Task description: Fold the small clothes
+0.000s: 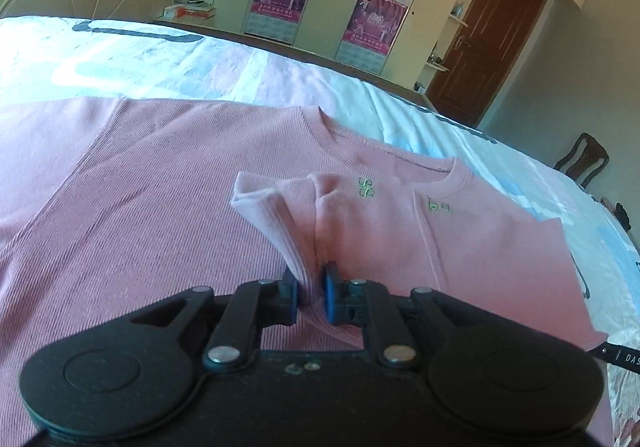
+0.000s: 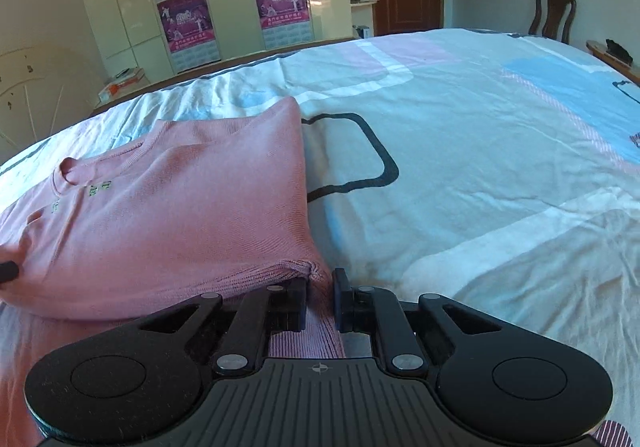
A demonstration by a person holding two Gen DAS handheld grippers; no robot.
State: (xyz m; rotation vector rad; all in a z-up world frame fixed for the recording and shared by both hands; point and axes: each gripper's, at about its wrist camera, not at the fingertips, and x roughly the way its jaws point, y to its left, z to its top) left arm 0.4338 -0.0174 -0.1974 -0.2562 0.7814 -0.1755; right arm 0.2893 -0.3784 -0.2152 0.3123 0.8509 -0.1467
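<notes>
Fold partly made: pink top (image 2: 180,203) doubled on the bed (image 2: 480,167), left tongs (image 1: 310,287) and right tongs (image 2: 320,287) each clamping fabric, further folds outstanding.

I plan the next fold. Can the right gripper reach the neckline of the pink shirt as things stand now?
Probably not at once. The right gripper is shut on the pink shirt at its near corner, so it must let go first. The neckline lies farther off on the bedsheet, with nothing covering it.
</notes>
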